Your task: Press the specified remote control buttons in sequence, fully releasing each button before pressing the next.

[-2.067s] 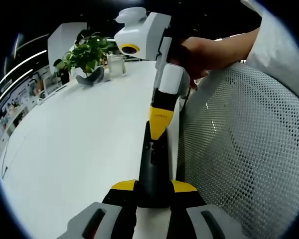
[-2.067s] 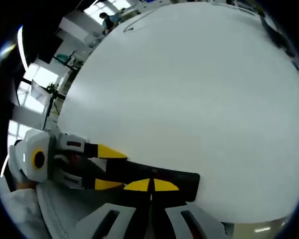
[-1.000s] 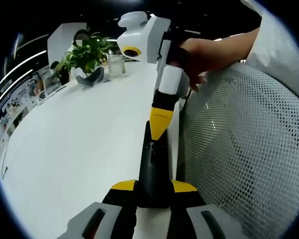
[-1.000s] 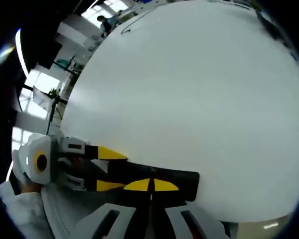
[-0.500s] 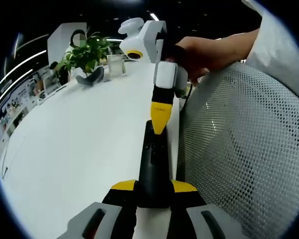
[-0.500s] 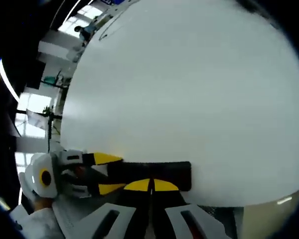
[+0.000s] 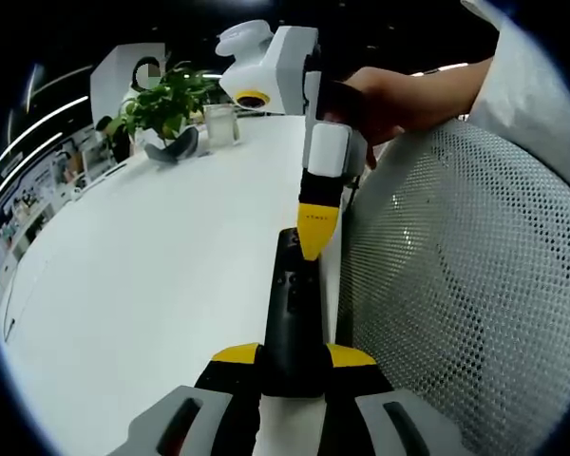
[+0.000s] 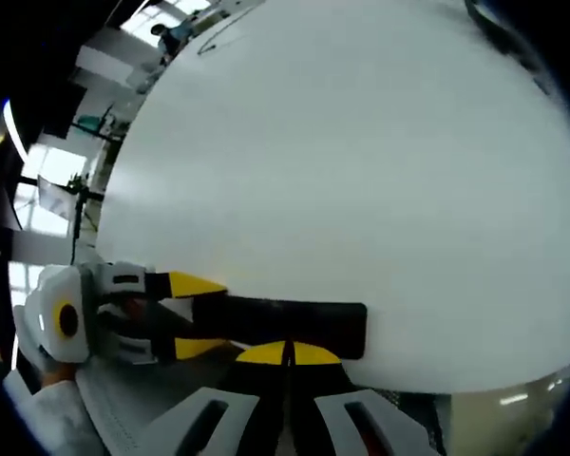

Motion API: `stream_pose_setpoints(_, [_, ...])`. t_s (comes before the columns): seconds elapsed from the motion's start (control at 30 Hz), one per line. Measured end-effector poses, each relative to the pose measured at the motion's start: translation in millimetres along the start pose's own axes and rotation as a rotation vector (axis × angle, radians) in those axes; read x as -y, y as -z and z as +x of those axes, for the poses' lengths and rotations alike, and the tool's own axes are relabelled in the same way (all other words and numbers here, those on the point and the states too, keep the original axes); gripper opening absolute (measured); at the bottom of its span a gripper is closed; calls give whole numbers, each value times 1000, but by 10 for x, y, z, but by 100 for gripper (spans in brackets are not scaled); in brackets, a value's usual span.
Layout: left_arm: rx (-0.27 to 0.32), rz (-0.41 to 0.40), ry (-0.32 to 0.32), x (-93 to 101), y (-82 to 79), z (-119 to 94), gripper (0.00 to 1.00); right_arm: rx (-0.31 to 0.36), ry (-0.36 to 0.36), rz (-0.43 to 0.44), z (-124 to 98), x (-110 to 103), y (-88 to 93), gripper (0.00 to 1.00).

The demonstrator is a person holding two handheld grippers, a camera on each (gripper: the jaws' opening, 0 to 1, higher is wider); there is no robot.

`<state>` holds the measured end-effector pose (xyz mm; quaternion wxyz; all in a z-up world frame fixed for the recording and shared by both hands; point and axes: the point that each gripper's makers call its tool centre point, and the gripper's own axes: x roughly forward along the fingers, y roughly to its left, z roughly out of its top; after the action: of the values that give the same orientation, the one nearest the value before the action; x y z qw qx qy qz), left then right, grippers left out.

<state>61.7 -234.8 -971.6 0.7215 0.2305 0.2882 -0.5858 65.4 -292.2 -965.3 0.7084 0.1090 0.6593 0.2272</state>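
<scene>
Left gripper view: left gripper (image 7: 293, 353) clamping black remote (image 7: 291, 304) along white table (image 7: 152, 275) edge. Right gripper (image 7: 313, 249), jaws together, tip poised at remote's far buttons. Am pressing straight down, lifting fully clear before next button.

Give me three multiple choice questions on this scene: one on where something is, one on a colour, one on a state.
1. Where does the potted plant stand?
A. at the far end of the white table
B. on the mesh chair
C. on the remote

2. What colour are the tips of the right gripper?
A. red
B. yellow
C. green

3. How is the black remote held?
A. lying free on the floor
B. hanging from a hand
C. clamped in the left gripper

Answers: 1 A, the plant sits by a glass jar at the table's far end. 2 B, its closed tips are yellow. 3 C, the yellow tips press both sides of the remote.
</scene>
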Motion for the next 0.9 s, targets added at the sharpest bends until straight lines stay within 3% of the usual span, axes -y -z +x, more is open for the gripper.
stream_pose_setpoints(0.47, [4, -1, 1, 2, -1, 6, 25, -26, 47, -75, 25, 24, 24, 0])
stream_pose_setpoints(0.9, [3, 3, 1, 4, -4, 4, 25, -23, 22, -31, 3, 21, 17, 0])
